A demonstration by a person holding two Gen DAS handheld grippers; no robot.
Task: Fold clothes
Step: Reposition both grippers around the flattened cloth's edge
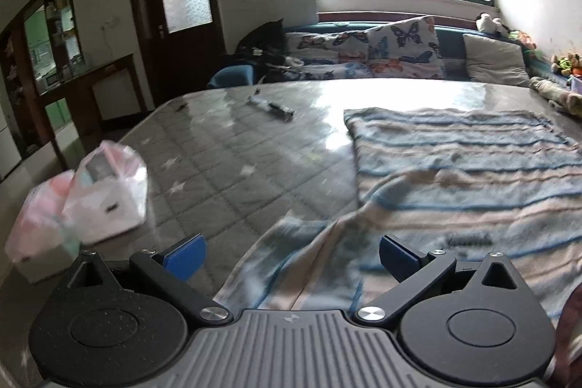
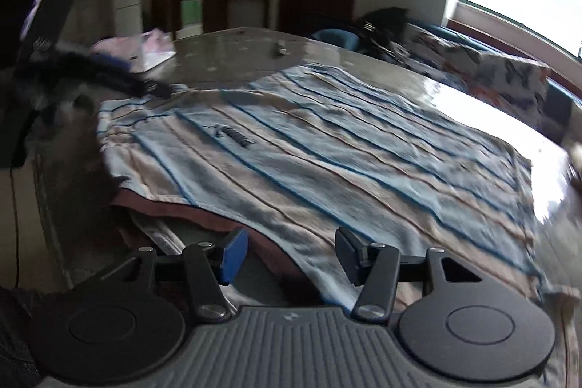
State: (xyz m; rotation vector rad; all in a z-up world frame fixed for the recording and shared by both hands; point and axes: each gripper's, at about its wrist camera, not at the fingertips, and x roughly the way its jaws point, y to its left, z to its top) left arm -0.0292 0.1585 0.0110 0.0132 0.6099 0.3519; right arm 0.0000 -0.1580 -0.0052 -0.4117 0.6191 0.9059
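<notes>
both wrist views look down, close over the same striped shirt (image 1: pixel 454 177), from different sides.

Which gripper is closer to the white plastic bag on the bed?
Left. The left gripper hangs just beside the plastic bag, which is off to its left. The right gripper is across the striped shirt from the bag.

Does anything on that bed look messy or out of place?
Yes. The striped shirt lies mostly flat, but its near corner is rumpled and folded over. A plastic bag sits at the mattress edge, and a small pen-like item lies loose.
</notes>
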